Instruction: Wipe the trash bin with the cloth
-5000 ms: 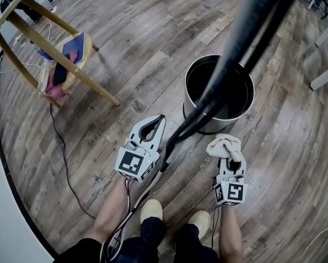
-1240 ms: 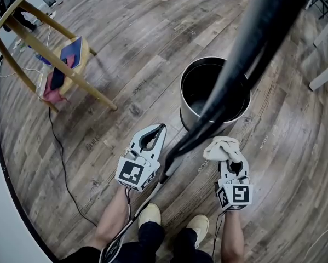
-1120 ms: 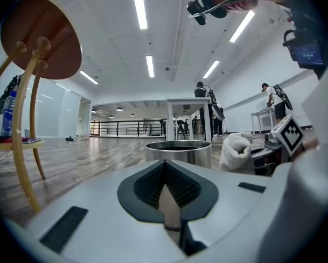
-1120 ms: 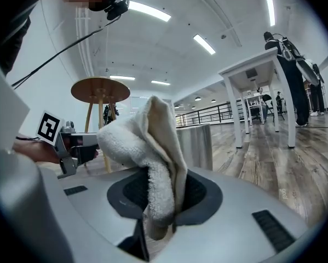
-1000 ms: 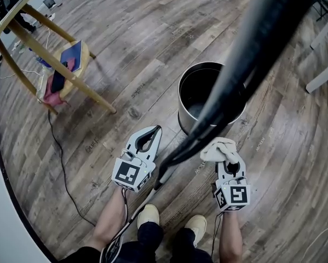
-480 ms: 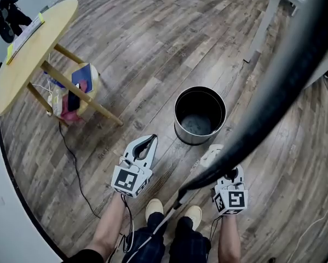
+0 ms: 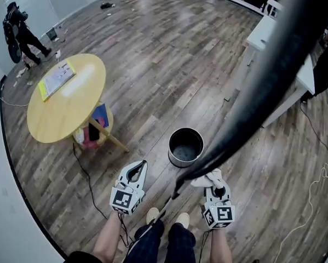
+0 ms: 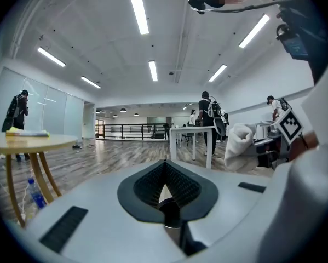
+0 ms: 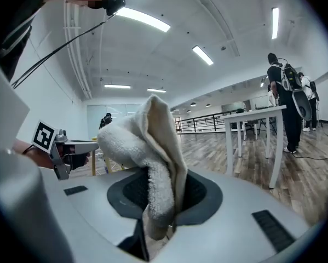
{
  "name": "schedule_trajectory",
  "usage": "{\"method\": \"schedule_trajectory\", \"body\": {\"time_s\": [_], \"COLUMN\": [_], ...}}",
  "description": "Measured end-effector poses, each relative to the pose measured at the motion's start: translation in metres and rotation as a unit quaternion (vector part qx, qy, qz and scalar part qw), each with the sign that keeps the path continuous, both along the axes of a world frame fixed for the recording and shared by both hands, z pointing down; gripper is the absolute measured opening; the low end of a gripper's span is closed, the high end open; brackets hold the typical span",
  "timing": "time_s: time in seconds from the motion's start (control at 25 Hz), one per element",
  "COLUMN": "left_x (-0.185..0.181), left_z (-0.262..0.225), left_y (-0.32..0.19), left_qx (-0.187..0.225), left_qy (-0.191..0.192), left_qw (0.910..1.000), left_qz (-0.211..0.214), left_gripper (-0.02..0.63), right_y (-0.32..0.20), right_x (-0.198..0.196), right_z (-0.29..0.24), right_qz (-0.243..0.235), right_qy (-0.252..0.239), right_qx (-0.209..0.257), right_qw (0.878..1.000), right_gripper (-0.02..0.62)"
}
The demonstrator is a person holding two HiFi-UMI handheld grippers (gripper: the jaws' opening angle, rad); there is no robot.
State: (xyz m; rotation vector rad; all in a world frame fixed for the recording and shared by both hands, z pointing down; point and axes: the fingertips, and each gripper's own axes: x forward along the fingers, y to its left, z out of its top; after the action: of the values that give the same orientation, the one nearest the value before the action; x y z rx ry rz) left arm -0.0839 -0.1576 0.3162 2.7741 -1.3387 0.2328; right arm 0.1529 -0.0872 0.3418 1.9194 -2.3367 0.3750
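The trash bin (image 7: 185, 146), a round metal can with a dark inside, stands on the wood floor ahead of both grippers. My left gripper (image 7: 143, 164) is to the bin's near left, shut and holding nothing; its jaws (image 8: 165, 166) meet at the tips. To the bin's near right, my right gripper (image 7: 214, 182) is shut on a bunched white cloth (image 7: 207, 178). The cloth (image 9: 147, 141) sticks up from between the jaws of the right gripper (image 9: 158, 207). Both gripper views look level across the room, and neither shows the bin. The cloth (image 8: 240, 144) also shows in the left gripper view.
A round yellow table (image 7: 65, 97) with papers stands at the left, with bags (image 7: 92, 133) and a black cord (image 7: 84, 171) under it. A white table (image 7: 273, 48) is at the right. People (image 7: 18, 34) stand far off. A thick black cable (image 7: 262, 86) crosses the head view.
The head view has pulled up and back, so the bin looks smaller and farther and more of the room shows. Both grippers keep their states, the cloth still in the right one.
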Motion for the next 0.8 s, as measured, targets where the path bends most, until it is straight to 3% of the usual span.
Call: {"method": "schedule_trajectory", "body": {"time_s": [0.4, 0.8], "left_x": [0.003, 0.012], "left_z": [-0.158, -0.249], "left_y": [0.013, 0.035], "left_qx": [-0.004, -0.01], "left_qy": [0.005, 0.02], "left_qw": [1.0, 0.9996], "left_qz": [0.004, 0.02], "left_gripper": [-0.005, -0.005], "right_y": [0.0, -0.001], "right_x": [-0.023, -0.026], "right_z": [-0.168, -0.265], "right_qz": [0.0, -0.006], "right_qy": [-0.022, -0.017], "right_qx": [0.016, 0.02], "right_qw": [1.0, 1.0], "right_gripper": [0.095, 0.095]}}
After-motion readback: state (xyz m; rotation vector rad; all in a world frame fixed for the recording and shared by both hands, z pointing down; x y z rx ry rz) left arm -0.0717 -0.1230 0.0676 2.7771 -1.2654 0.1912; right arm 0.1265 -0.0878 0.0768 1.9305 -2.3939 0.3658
